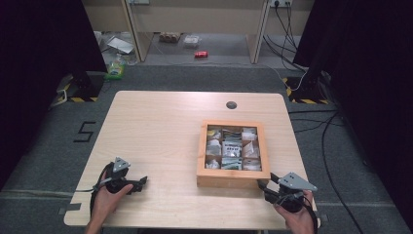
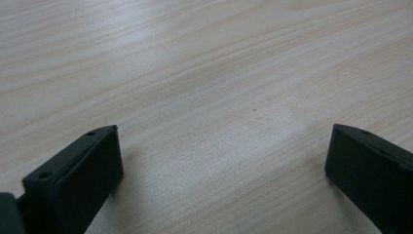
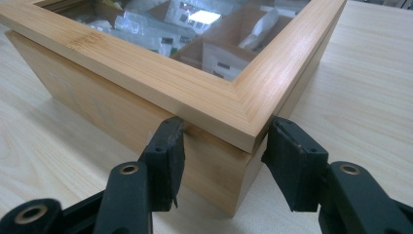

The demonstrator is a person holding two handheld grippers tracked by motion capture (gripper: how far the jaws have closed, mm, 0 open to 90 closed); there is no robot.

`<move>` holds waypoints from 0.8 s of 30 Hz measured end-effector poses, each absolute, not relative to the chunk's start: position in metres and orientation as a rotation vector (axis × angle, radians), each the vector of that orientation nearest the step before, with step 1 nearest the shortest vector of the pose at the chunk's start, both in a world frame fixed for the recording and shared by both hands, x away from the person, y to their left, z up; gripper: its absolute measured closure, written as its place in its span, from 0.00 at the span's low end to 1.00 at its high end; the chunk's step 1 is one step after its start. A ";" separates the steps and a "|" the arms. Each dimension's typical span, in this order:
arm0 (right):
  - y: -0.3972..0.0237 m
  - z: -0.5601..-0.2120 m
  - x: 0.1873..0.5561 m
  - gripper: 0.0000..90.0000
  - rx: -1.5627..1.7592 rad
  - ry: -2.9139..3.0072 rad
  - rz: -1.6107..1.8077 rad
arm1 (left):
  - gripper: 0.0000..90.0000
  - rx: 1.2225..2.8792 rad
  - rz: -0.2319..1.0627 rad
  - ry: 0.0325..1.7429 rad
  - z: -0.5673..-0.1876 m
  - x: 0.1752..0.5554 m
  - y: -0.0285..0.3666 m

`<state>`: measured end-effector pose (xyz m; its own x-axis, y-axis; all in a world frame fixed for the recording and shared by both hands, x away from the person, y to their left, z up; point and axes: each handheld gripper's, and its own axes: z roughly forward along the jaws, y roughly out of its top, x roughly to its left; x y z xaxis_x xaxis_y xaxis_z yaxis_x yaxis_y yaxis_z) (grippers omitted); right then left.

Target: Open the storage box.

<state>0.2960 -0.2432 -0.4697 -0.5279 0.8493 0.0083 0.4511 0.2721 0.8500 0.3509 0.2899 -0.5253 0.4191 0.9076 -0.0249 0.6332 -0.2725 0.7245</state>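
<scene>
A wooden box [image 1: 234, 178] with a glass-paned lid sits on the right half of the tabletop [image 1: 156, 131], its compartments packed with small white and green packets [image 1: 233, 148]. The person's right hand [image 1: 298, 217] holds the right gripper [image 1: 263, 185] at the box's near right corner. In the right gripper view, that gripper [image 3: 223, 146] has one jaw against the box's near wall and the other just off the adjoining side, straddling the corner under the lid's overhanging edge; the jaws stand half-closed, and I cannot tell for sure that both pads press on the wood. Over on the near left of the tabletop, well apart from the box, the left hand [image 1: 111, 195] rests with the left gripper [image 1: 144, 181] lying low. Its jaws are spread wide over bare wood [image 2: 224, 97], with nothing between them.
</scene>
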 end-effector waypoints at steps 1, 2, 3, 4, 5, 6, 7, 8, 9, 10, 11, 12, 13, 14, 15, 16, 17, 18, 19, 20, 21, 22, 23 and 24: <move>-0.244 -0.469 0.296 0.56 1.166 2.091 1.177 | 0.00 2.010 0.528 1.301 -0.525 0.351 0.290; -0.244 -0.468 0.297 0.56 1.159 2.083 1.185 | 0.00 2.009 0.528 1.301 -0.525 0.351 0.290; -0.244 -0.468 0.297 0.56 1.159 2.083 1.185 | 0.00 2.009 0.528 1.301 -0.525 0.351 0.290; -0.244 -0.465 0.297 0.56 1.151 2.068 1.200 | 0.00 2.009 0.528 1.301 -0.525 0.351 0.290; -0.245 -0.464 0.297 0.56 1.153 2.063 1.208 | 0.00 2.009 0.528 1.301 -0.525 0.351 0.290; -0.245 -0.463 0.298 0.56 1.151 2.054 1.223 | 0.00 2.009 0.529 1.301 -0.525 0.351 0.290; -0.246 -0.462 0.298 0.55 1.148 2.053 1.228 | 0.00 2.009 0.528 1.301 -0.525 0.351 0.290; -0.246 -0.461 0.299 0.55 1.145 2.050 1.236 | 0.00 2.009 0.528 1.301 -0.525 0.351 0.290; -0.247 -0.460 0.300 0.55 1.139 2.045 1.245 | 0.00 2.009 0.528 1.301 -0.525 0.351 0.290; -0.247 -0.459 0.300 0.55 1.138 2.039 1.256 | 0.00 2.009 0.529 1.301 -0.525 0.351 0.290; -0.248 -0.458 0.301 0.55 1.133 2.035 1.264 | 0.00 2.009 0.528 1.301 -0.525 0.351 0.290; -0.248 -0.457 0.302 0.55 1.133 2.030 1.272 | 0.00 2.009 0.528 1.301 -0.525 0.351 0.290; -0.248 -0.456 0.303 0.55 1.128 2.032 1.272 | 0.00 2.009 0.528 1.301 -0.525 0.351 0.290; -0.248 -0.456 0.304 0.55 1.118 2.027 1.274 | 0.00 2.009 0.528 1.301 -0.525 0.351 0.290; -0.248 -0.455 0.305 0.55 1.119 2.026 1.276 | 0.00 2.009 0.528 1.301 -0.525 0.351 0.290; -0.248 -0.455 0.306 0.55 1.117 2.022 1.282 | 0.00 2.009 0.528 1.301 -0.525 0.351 0.290; -0.249 -0.454 0.307 0.55 1.113 2.025 1.283 | 0.00 2.009 0.529 1.301 -0.525 0.351 0.290; -0.249 -0.453 0.308 0.55 1.110 2.020 1.288 | 0.00 2.009 0.529 1.301 -0.525 0.351 0.290; -0.249 -0.452 0.309 0.55 1.113 2.015 1.298 | 0.00 2.009 0.529 1.301 -0.525 0.351 0.290; -0.249 -0.452 0.311 0.55 1.115 2.009 1.312 | 0.00 2.009 0.529 1.301 -0.525 0.351 0.290; -0.249 -0.451 0.314 0.55 1.115 2.004 1.321 | 0.00 2.009 0.529 1.301 -0.525 0.351 0.290; -0.249 -0.450 0.315 0.55 1.118 1.999 1.330 | 0.00 2.009 0.529 1.302 -0.525 0.351 0.290; -0.248 -0.449 0.317 0.55 1.122 1.994 1.332 | 0.00 2.009 0.529 1.302 -0.525 0.351 0.290; -0.248 -0.448 0.320 0.55 1.120 1.993 1.329 | 0.00 2.010 0.529 1.301 -0.525 0.351 0.290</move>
